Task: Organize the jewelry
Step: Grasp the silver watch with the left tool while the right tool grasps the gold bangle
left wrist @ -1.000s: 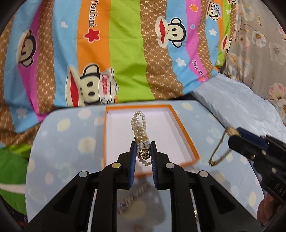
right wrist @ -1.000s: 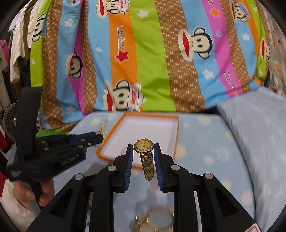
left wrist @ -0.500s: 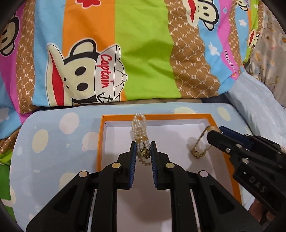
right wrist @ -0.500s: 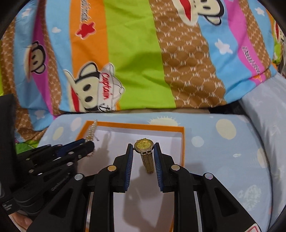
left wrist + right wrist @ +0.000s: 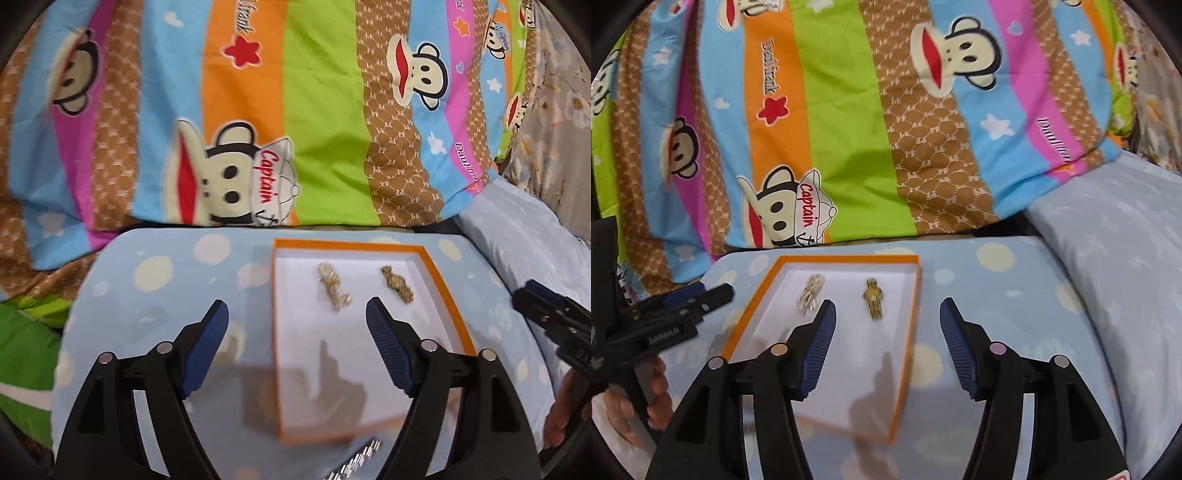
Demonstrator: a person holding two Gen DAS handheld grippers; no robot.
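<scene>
So both frames are pretty motion-blurred, which makes the fine detail mushy. The pearl bracelet (image 5: 334,288) just reads as a pale smear in the orange-rimmed box (image 5: 448,295), and the gold watch (image 5: 397,286) beside it is a brownish blob from the left wrist; the right wrist view shows the watch (image 5: 873,298) a bit cleaner, dial toward 12 o'clock. At 6 o'clock in the left view a silvery link band (image 5: 354,461) is cut off by the frame edge, can't tell what it is.

Left gripper (image 5: 297,321) is spread wide with nothing in it, bracelet just past its tips around 1 o'clock. Right gripper (image 5: 886,319) is spread wide too, with the watch lying just ahead of the gap at 12 o'clock, not touching. Box sits on the spotted blue cloth (image 5: 997,280).
</scene>
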